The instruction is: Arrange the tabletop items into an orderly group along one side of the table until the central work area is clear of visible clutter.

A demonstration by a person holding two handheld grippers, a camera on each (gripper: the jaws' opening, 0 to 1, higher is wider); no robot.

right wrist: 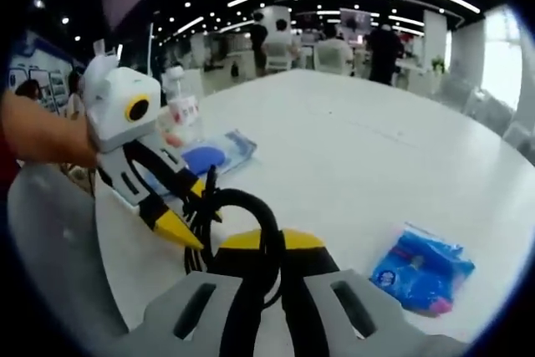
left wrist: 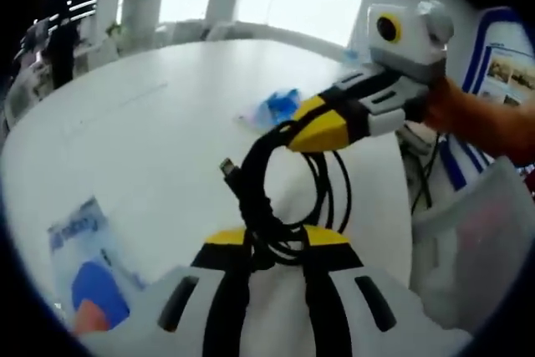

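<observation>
The left gripper [left wrist: 276,248] and the right gripper [right wrist: 266,248] meet tip to tip, both pinched tight on the same black cable [left wrist: 259,181].

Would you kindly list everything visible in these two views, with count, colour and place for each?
cable coil: one, black, lifted above the table, both grippers closed on it.
blue packet: one, blue with a bit of pink, lying on the table beyond the coil in the left gripper view.
flat clear pack: one, clear with blue and white contents, lying near the table edge.
bottle: one, clear with a red and white label, standing behind the flat pack.
table: one, white, large.
people: several, in the background past the far table edge.
left gripper: one, white, black and yellow, jaws on the coil.
right gripper: one, same colours, jaws on the coil.
</observation>
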